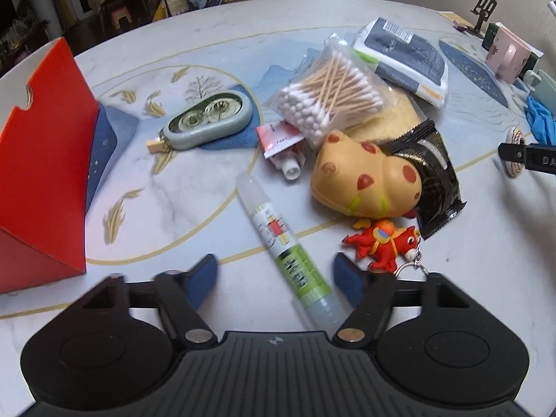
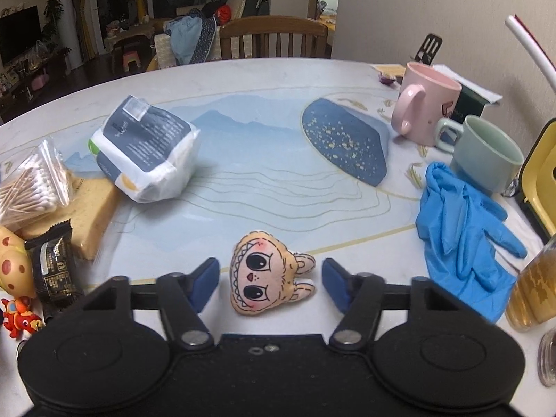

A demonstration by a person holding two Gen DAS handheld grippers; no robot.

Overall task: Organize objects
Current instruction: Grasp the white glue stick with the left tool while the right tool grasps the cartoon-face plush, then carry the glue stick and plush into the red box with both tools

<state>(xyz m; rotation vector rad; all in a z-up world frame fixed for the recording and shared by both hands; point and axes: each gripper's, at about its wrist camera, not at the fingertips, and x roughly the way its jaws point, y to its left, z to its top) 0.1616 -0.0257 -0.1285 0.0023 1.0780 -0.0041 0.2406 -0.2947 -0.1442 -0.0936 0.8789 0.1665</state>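
Observation:
My left gripper (image 1: 276, 279) is open, its blue pads on either side of a clear glue pen (image 1: 285, 246) with a green label that lies on the table. A red dragon keychain (image 1: 382, 245), a yellow spotted squishy toy (image 1: 365, 177), a black snack packet (image 1: 434, 177), a bag of cotton swabs (image 1: 330, 97), a small tube (image 1: 286, 160) and a green oval case (image 1: 208, 118) lie ahead. My right gripper (image 2: 271, 279) is open around a small plush face charm (image 2: 271, 274) on the table.
A red open box (image 1: 45, 173) stands at the left. A tissue pack (image 2: 146, 146) and a yellow sponge (image 2: 87, 215) lie left of the right gripper. A blue glove (image 2: 462, 229), a pink mug (image 2: 424, 100), a green mug (image 2: 486, 153) and a yellow case (image 2: 542, 180) stand at the right.

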